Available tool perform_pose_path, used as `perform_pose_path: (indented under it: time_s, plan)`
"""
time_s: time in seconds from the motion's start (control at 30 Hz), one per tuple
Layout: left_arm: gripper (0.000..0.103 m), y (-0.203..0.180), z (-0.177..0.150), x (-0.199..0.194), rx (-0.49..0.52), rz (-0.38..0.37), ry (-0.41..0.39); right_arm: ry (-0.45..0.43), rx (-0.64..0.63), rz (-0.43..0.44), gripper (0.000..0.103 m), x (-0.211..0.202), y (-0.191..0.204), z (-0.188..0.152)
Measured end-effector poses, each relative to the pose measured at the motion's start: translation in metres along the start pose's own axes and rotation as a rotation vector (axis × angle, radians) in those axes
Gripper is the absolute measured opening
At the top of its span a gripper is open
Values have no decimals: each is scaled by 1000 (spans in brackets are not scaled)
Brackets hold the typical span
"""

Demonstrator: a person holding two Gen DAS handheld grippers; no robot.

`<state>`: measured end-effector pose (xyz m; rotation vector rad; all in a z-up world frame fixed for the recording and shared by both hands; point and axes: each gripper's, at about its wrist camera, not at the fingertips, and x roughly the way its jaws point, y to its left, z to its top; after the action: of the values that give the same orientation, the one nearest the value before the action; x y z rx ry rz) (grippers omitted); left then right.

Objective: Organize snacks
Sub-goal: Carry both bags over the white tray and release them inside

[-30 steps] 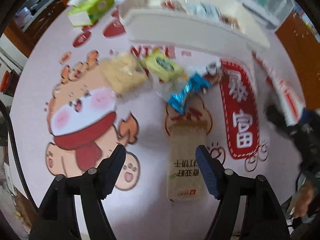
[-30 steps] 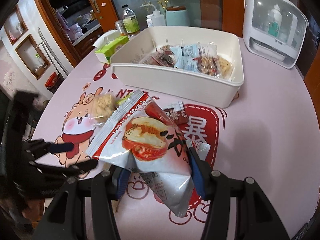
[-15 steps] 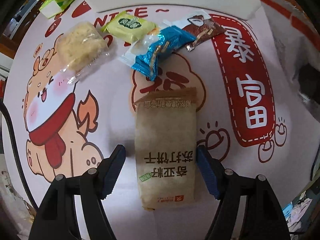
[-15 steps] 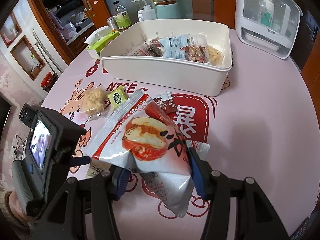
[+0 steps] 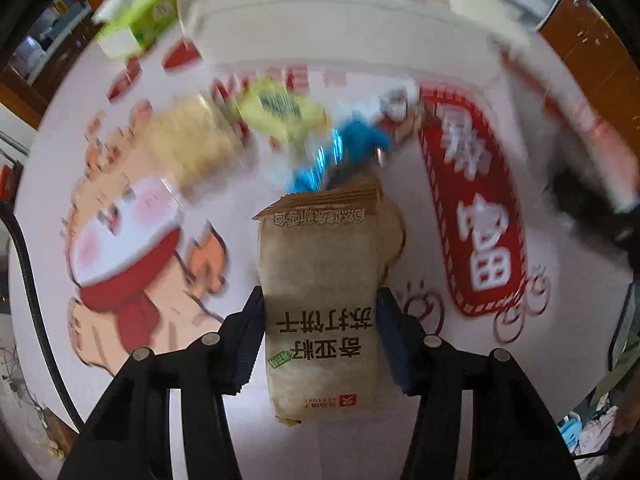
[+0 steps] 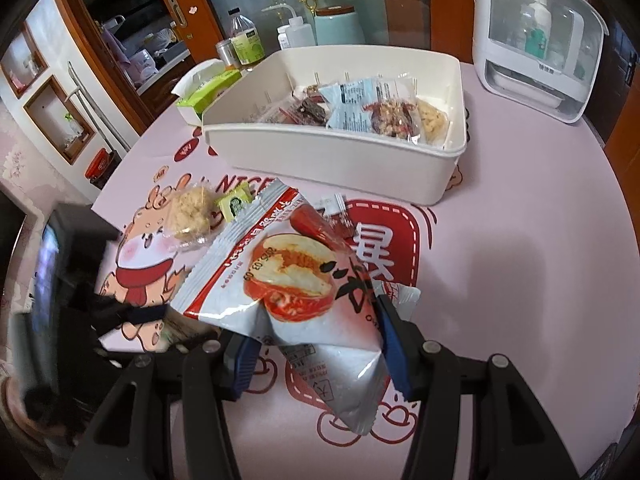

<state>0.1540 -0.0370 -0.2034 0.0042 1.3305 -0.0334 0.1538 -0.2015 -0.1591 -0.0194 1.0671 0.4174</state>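
The left gripper (image 5: 320, 340) has its fingers (image 5: 250, 336) squeezed on a brown cracker pack (image 5: 320, 300). The pack's long side runs from 6 to 12 o'clock, and its crimped end points to 12 o'clock, toward the blurry white bin (image 5: 340, 36).

The right gripper (image 6: 316, 354) has its fingers (image 6: 394, 344) pinching a red and white bread bag (image 6: 288, 276). The bag is off the pink surface (image 6: 520, 260). Its long side tilts from 10 to 4 o'clock.

The white bin (image 6: 332, 156) sits at 12 o'clock with snacks inside. A rice puff pack (image 6: 190, 216) and a small green pack (image 6: 234, 205) lie at 10 o'clock.
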Motion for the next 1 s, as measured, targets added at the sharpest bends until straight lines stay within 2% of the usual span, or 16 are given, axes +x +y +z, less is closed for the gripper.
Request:
perform_pose_path:
  time_s: [0.17,0.3,0.53,0.6,0.7,0.87,0.93,0.97,1.0]
  plan:
    - [52,5,45,-66,43,28,-184,-56,-18,5,54,-15,2,27]
    - [52,6,87,-117,79,56,-327,-145,-40,-5,54,-40,5,63]
    - [52,7,156,-159,126,112,-477,-299,-11,-40,55,-78,1,140]
    - [52,4,171,-163,125,124,-500,-327,17,-54,56,-83,-3,157]
    - [52,8,197,-160,99,102,-504,-346,54,-67,57,-80,-11,183]
    - [53,9,228,-138,85,140,-489,-267,111,-72,59,-43,-31,212]
    - [66,8,235,-127,99,135,-467,-205,132,-76,63,-25,-36,217]
    - [83,8,236,-123,102,133,-456,-180,135,-88,67,-19,-36,218]
    - [88,8,237,-120,97,153,-449,-176,136,-100,71,-16,-37,217]
